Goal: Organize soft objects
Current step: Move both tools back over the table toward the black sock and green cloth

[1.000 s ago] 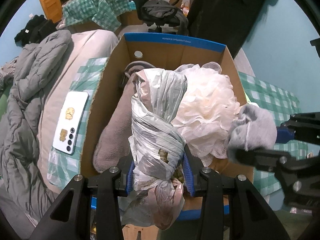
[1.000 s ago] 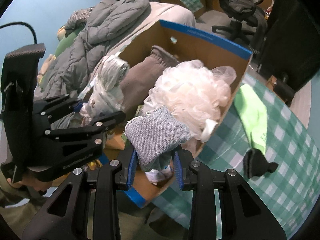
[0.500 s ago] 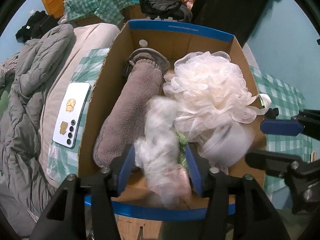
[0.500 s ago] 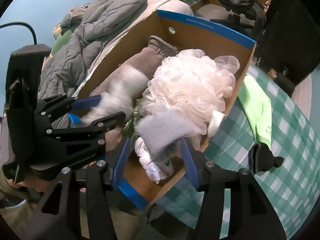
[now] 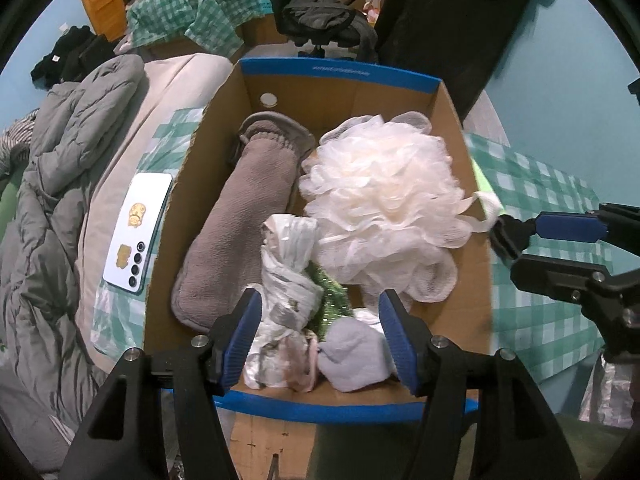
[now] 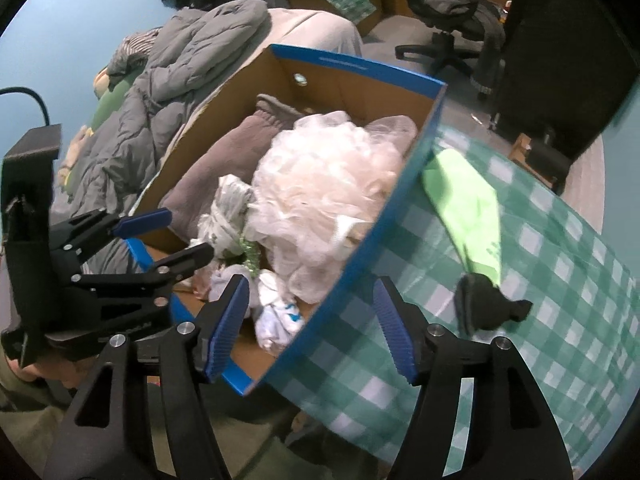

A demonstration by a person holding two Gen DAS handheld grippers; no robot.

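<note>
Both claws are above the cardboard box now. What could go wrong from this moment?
1. The white mesh bath sponge stands higher than the cardboard box rim; more items pushed in may roll it out.
2. The lime-green cloth and black sock lie outside on the checked tablecloth and could be forgotten.
3. The white phone lies beside the box wall; moving the box may knock it.

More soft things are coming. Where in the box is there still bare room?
Bare floor shows in the box at the far end, behind the loofah and slipper, and along the right wall. The near end is crowded with the bag and sock.
</note>
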